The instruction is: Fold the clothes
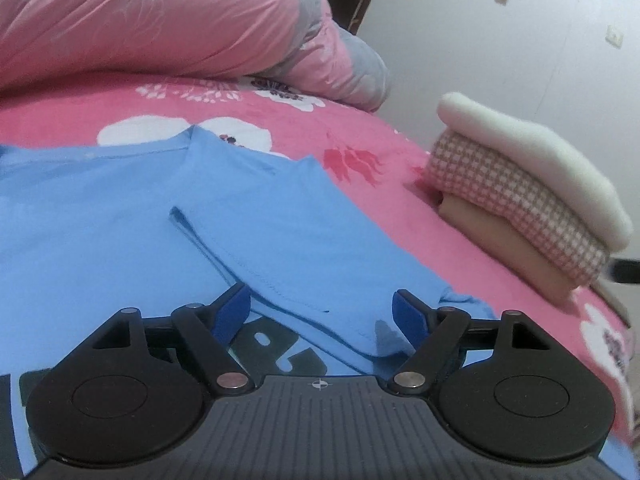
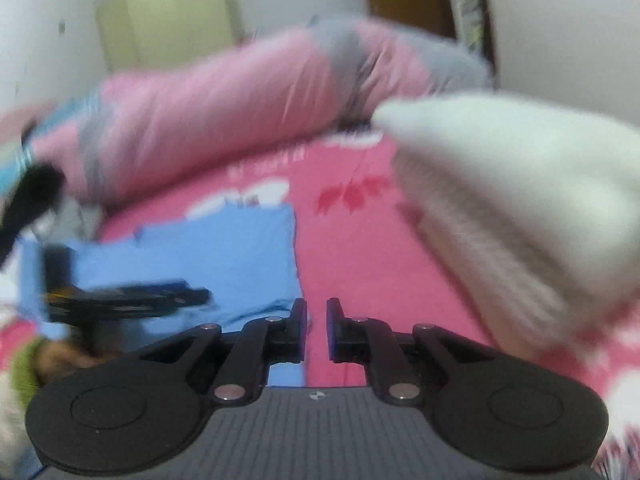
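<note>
Folding the blue T-shirt (image 1: pixel 120 216) is the step I am in, and it is not finished. The shirt lies flat on the bed (image 1: pixel 384 216), on the pink flowered sheet, toward the near edge. One side with its sleeve (image 1: pixel 280 248) is already turned over the body, and a dark printed letter shows at the near part.

My left gripper (image 1: pixel 320 312) stands wide open just over the near hem of this folded part. The cloth is between the blue pads (image 1: pixel 230 314), but they do not press on it, so nothing is held. My right gripper (image 2: pixel 316 328) is almost closed, with only a narrow gap, and it holds nothing. Its view is blurred; it points over the bare sheet just beside the right edge of the shirt. In this view I also see the other gripper as a dark shape over the shirt.

I judge the shirt light, thin and very soft. It will not keep any shape and will hang down when lifted, and the layers can slide on each other. The hems are stitched and a little firmer, so I would take hold there, at the two near corners, pinching all layers together.

A stack of folded clothes (image 1: pixel 532 196) rests near the right edge of the bed, well apart from the shirt. A pink duvet (image 1: pixel 152 20) is heaped along the far edge.
</note>
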`<state>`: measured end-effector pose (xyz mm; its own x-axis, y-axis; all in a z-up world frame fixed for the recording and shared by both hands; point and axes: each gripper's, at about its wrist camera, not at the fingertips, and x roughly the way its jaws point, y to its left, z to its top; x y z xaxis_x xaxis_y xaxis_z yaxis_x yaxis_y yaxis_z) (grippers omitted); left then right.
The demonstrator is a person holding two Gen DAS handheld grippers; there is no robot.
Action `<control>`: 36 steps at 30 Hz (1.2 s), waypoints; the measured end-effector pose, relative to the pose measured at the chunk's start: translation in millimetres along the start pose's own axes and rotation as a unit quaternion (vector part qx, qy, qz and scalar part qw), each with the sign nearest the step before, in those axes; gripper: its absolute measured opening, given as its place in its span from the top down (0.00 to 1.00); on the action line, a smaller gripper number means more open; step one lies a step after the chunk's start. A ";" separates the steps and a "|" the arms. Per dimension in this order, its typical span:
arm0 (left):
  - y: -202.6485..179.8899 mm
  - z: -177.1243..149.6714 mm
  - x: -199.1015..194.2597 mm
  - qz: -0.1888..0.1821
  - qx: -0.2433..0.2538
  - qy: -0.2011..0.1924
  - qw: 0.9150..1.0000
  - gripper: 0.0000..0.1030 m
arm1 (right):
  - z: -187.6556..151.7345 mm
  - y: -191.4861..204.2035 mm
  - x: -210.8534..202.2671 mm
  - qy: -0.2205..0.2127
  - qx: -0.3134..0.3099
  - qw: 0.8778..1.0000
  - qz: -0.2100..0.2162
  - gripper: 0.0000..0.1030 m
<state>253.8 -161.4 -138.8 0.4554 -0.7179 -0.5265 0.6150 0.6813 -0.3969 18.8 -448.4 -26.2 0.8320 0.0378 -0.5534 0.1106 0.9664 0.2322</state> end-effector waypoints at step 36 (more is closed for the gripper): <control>184.8 -55.4 -270.7 0.302 -0.164 -0.161 0.925 0.48 | 29.7 531.7 253.8 0.142 -0.181 0.944 0.235 0.52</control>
<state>208.5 166.7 -111.3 0.8524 -0.1616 -0.4972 -0.0188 0.9409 -0.3381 304.9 67.5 -19.5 0.5584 0.5006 -0.6615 -0.4702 0.8479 0.2447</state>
